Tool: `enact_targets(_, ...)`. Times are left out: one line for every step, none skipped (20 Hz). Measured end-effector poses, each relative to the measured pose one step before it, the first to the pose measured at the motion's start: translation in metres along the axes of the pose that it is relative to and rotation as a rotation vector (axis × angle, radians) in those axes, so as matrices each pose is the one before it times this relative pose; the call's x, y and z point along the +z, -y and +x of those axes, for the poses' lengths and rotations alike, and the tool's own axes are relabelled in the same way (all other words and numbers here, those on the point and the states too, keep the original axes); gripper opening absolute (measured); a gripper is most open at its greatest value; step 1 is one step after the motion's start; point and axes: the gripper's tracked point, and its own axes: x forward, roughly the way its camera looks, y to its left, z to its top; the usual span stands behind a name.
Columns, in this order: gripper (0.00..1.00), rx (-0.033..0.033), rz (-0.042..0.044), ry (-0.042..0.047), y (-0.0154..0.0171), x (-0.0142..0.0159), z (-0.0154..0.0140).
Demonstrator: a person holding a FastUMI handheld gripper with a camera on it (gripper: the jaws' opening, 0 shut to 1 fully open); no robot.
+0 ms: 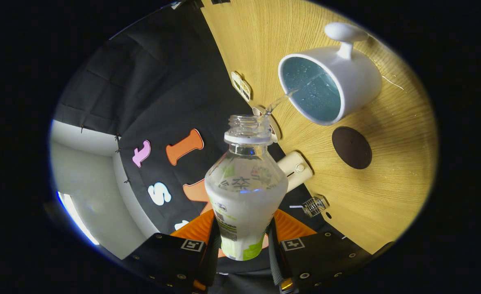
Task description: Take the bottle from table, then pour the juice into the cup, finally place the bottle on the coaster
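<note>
Light is even and fairly bright on the table [387,192]; the cup [330,83] and coaster [351,147] throw soft shadows; a bright strip glares beside the dark wall; fisheye bending curves the table's edge; the bottle [244,192] between the hand-held gripper [242,245] fingers stays sharp.

The gripper [242,245] clamps the bottle [244,192] between both fingers, mouth tipped toward the cup [330,87]. The cup stands on the tabletop [387,192], inward from its wall-side edge. The coaster [351,147] lies just beside the cup.
</note>
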Motion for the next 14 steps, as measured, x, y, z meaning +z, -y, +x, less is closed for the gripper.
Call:
enact_targets(0.54, 0.00402, 0.01467, -0.00161, -0.0006, 0.00077, -0.00281)
enact_targets(0.54, 0.00365, 0.01258, 0.00066, 0.00081, 0.00162, -0.00084)
enact_targets(0.54, 0.00122, 0.00519, 0.00132, -0.0008, -0.00191, 0.00128)
enact_targets(0.54, 0.00107, 0.00067, -0.00064, 0.00015, -0.00122, 0.00082)
enact_targets(0.54, 0.00167, -0.00004, -0.00022, -0.00261, -0.00189, 0.00222)
enact_targets(0.54, -0.00111, -0.00321, 0.00082, -0.00016, 0.00106, -0.00021)
enact_targets(0.54, -0.00355, -0.01228, 0.00094, -0.00022, -0.00017, -0.00113)
enact_targets(0.54, -0.00815, -0.01778, 0.00007, 0.00171, 0.00106, -0.00052)
enact_targets(0.54, -0.00708, -0.01768, 0.00297, 0.0019, 0.0024, -0.00011)
enact_targets(0.54, -0.00583, -0.01453, -0.00229, 0.00199, 0.0021, -0.00093)
enact_targets(0.54, -0.00574, -0.016, 0.00542, 0.00064, -0.00007, 0.00015)
enact_targets(0.54, -0.005, -0.0196, -0.00119, 0.00187, 0.0, 0.00012)
enact_targets(0.54, -0.00753, -0.02921, 0.00844, 0.00136, 0.00082, 0.00215)
enact_targets(0.54, -0.00193, -0.02427, -0.00175, 0.00181, -0.00006, 0.00083)
